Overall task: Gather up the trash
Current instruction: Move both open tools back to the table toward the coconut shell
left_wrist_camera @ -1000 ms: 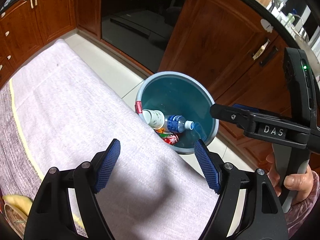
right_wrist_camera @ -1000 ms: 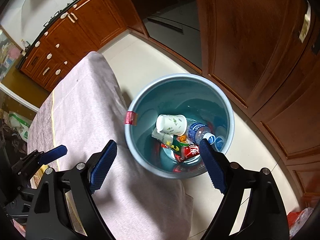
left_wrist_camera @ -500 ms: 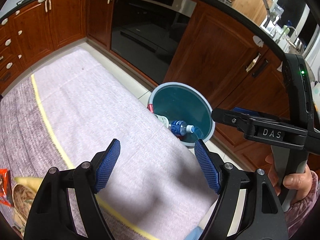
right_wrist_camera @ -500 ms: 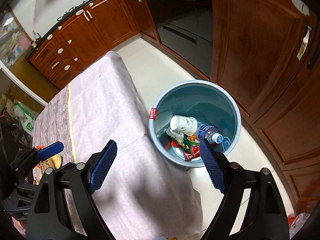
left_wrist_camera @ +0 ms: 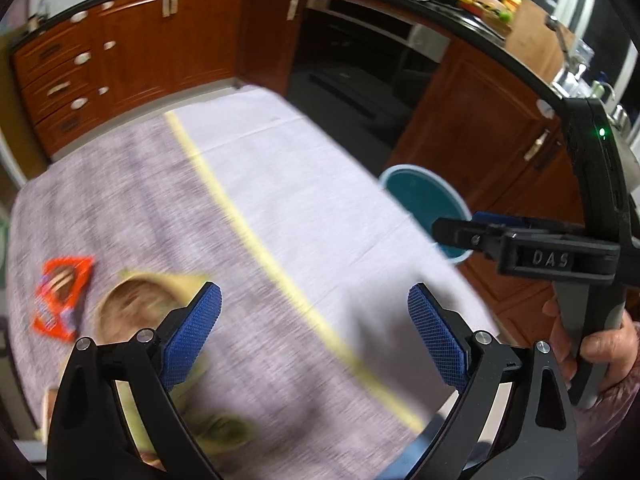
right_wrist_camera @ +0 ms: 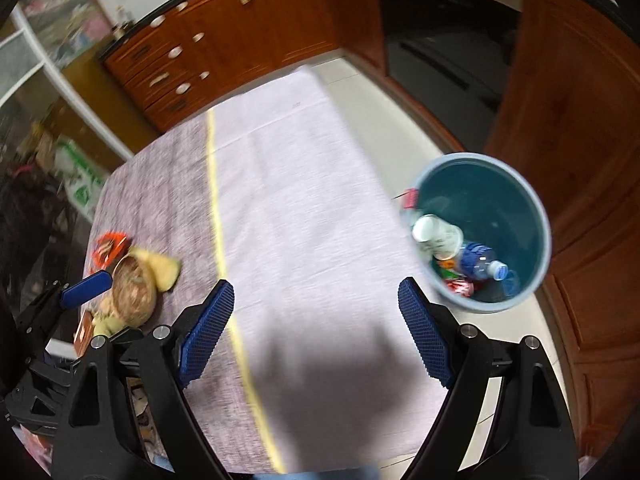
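Note:
A blue trash bin [right_wrist_camera: 524, 184] stands on the floor beside the table's right edge; it holds a paper cup [right_wrist_camera: 438, 236], a plastic bottle [right_wrist_camera: 482, 266] and wrappers. It also shows in the left wrist view [left_wrist_camera: 420, 196]. On the table's left lie an orange snack wrapper [left_wrist_camera: 60, 294], yellow peel [right_wrist_camera: 162, 266] and a round brownish piece of trash [right_wrist_camera: 134, 292]. My left gripper [left_wrist_camera: 314, 336] is open and empty above the table, close to the peel. My right gripper [right_wrist_camera: 314, 330] is open and empty over the table middle.
The table wears a grey-white cloth with a yellow stripe [right_wrist_camera: 218, 216]. Wooden kitchen cabinets [right_wrist_camera: 224, 40] and a dark oven front [left_wrist_camera: 360, 68] ring the floor. Clutter and a small box [right_wrist_camera: 84, 330] sit at the table's near left edge.
Both grippers have swung left and back, away from the bin and over the table. The wrapper and peel have come into view. Both stay open and empty.

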Motion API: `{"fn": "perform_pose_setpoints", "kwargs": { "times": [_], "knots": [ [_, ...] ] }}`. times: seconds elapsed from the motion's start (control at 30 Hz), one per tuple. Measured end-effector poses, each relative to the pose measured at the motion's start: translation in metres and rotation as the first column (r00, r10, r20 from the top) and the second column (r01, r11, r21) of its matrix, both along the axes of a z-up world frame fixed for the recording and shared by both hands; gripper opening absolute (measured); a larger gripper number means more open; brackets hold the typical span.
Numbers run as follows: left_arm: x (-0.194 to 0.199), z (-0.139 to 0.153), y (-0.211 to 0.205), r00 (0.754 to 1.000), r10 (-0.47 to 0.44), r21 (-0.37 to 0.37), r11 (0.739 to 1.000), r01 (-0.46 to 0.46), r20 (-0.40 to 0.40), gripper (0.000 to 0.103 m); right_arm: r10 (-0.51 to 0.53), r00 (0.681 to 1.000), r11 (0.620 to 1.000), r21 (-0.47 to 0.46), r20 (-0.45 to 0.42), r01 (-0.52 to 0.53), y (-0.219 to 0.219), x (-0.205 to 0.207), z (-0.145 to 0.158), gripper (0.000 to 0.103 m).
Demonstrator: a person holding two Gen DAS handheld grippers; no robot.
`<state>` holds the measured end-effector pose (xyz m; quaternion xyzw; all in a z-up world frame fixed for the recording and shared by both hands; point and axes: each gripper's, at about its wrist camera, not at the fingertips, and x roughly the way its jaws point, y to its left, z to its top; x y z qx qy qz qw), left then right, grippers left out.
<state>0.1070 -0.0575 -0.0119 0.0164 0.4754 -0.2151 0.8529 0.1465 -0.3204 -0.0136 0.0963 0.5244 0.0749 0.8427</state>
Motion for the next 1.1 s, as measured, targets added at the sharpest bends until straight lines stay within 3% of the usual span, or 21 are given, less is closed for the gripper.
{"fn": "perform_pose_setpoints", "kwargs": {
  "times": [0.3, 0.6, 0.77, 1.0, 1.03, 1.1],
  "knots": [
    [-0.045, -0.012, 0.122, 0.985, 0.171, 0.112, 0.979, -0.172, 0.016, 0.096, 0.188, 0.982, 0.982, -0.005, -0.028, -0.188, 0.103, -0.013, -0.004, 0.080],
    [-0.075, -0.032, 0.195, 0.956, 0.293, 0.079, 0.954, -0.291, -0.015, 0.096, 0.385, 0.921, 0.921, -0.045, -0.051, -0.388, 0.201, -0.031, -0.007, 0.080],
    [-0.064, -0.041, 0.201, 0.957, 0.290, 0.067, 0.956, -0.287, -0.030, 0.096, 0.364, 0.929, 0.927, -0.072, -0.072, -0.368, 0.214, -0.018, -0.014, 0.080],
    [-0.017, -0.037, 0.198, 0.969, 0.244, 0.003, 0.970, -0.244, -0.026, 0.096, 0.264, 0.962, 0.960, -0.075, -0.069, -0.269, 0.189, 0.012, -0.016, 0.080],
    [-0.008, -0.039, 0.193, 0.973, 0.227, 0.000, 0.974, -0.227, -0.029, 0.095, 0.251, 0.965, 0.964, -0.074, -0.073, -0.256, 0.184, 0.016, -0.018, 0.080],
    [0.004, -0.042, 0.185, 0.980, 0.196, 0.001, 0.981, -0.196, -0.038, 0.081, 0.225, 0.971, 0.970, -0.075, -0.083, -0.231, 0.175, 0.025, -0.024, 0.080]
  ]
}}
